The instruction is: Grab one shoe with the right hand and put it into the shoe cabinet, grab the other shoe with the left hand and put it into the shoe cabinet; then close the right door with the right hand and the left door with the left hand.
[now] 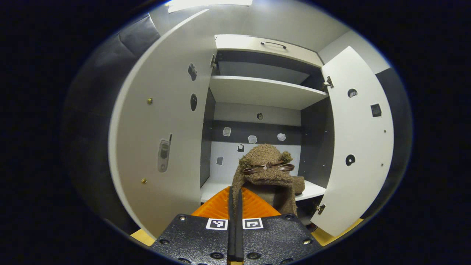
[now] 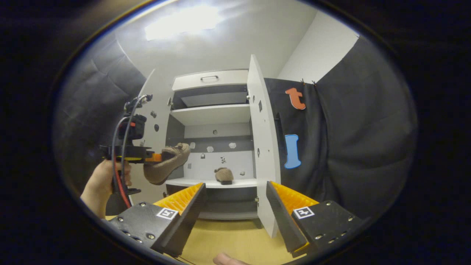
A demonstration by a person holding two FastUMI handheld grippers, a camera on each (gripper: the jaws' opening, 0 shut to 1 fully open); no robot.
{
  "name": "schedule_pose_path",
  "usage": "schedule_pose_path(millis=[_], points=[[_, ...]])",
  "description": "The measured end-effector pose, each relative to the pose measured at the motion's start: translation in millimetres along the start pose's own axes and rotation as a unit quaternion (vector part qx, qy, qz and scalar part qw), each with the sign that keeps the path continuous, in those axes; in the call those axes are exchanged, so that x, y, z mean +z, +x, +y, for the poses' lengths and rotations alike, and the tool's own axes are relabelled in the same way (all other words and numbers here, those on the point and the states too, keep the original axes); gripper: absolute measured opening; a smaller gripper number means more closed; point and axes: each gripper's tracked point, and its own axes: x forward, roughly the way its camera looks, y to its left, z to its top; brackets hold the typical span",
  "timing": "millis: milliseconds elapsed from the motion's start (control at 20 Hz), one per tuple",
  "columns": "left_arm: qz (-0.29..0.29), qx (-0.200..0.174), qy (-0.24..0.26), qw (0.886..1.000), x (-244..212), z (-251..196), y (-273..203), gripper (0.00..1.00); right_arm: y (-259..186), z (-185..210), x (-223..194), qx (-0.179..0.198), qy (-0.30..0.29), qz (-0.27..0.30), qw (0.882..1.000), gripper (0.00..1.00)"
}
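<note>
Left gripper view showed our left gripper (image 1: 234, 206) clamped on the fuzzy brown bow-trimmed slipper (image 1: 268, 173), held before the white two-door shoe cabinet (image 1: 265, 92) (right gripper (image 2: 235, 206) gaping); it wanted lowering beside the shelved brown slipper (image 2: 223, 175).
</note>
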Motion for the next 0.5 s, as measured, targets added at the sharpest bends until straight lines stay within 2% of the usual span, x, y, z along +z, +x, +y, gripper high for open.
schedule_pose_path(millis=[100,350,500], points=[[-0.002,0.003,-0.009,1.0,4,-2,33,0.0,-2,-3,3,0.001,0.013,-0.003,1.0,0.98],[0.004,0.019,0.008,1.0,-2,-7,114,0.0,-3,-11,2,0.004,0.013,-0.006,1.0,0.98],[0.007,0.017,-0.016,1.0,-9,-14,152,0.0,0,-11,-1,0.015,0.01,-0.004,1.0,0.99]])
